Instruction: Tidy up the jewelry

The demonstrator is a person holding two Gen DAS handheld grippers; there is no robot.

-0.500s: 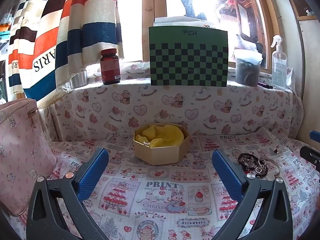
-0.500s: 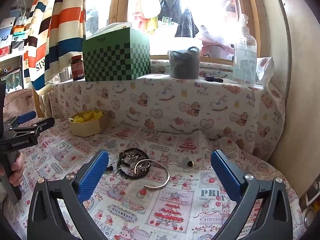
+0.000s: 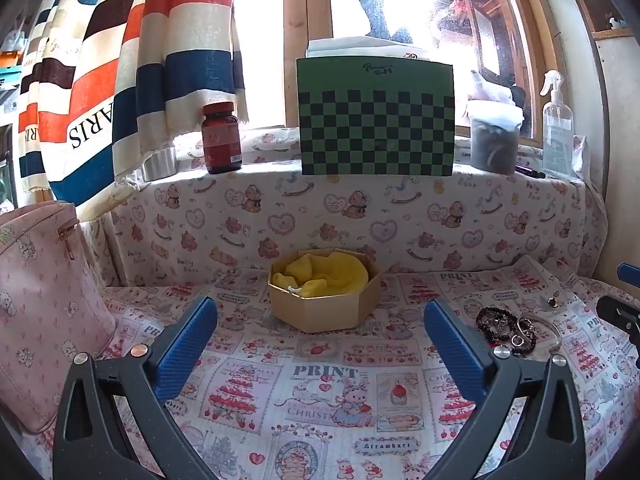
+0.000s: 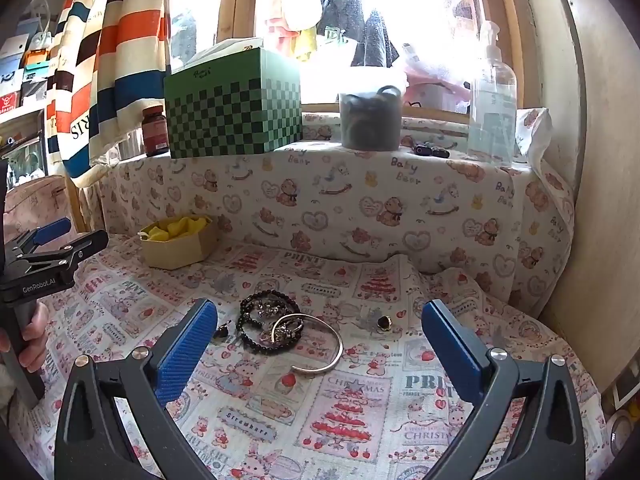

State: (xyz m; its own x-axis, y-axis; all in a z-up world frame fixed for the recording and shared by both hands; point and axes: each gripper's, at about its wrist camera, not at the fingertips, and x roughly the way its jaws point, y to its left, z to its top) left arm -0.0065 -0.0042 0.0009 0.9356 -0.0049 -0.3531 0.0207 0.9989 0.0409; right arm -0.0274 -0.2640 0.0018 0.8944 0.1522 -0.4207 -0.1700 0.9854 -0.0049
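Note:
A tan octagonal box (image 3: 324, 308) lined with yellow cloth sits on the printed tablecloth, straight ahead of my open, empty left gripper (image 3: 320, 340). The box also shows in the right wrist view (image 4: 178, 242) at far left. A heap of black bead bracelets (image 4: 264, 320) with a silver bangle (image 4: 320, 350) lies between the fingers of my open, empty right gripper (image 4: 320, 344), a little beyond them. A small dark ring (image 4: 385, 322) lies to their right and a small dark piece (image 4: 221, 332) to their left. The jewelry also shows in the left wrist view (image 3: 506, 330).
A pink bag (image 3: 40, 312) stands at the left. On the covered ledge behind are a green checkered box (image 3: 376, 120), a red jar (image 3: 221, 138), a dark tub (image 3: 494, 140) and a spray bottle (image 3: 556, 128). A striped curtain (image 3: 120, 80) hangs at left.

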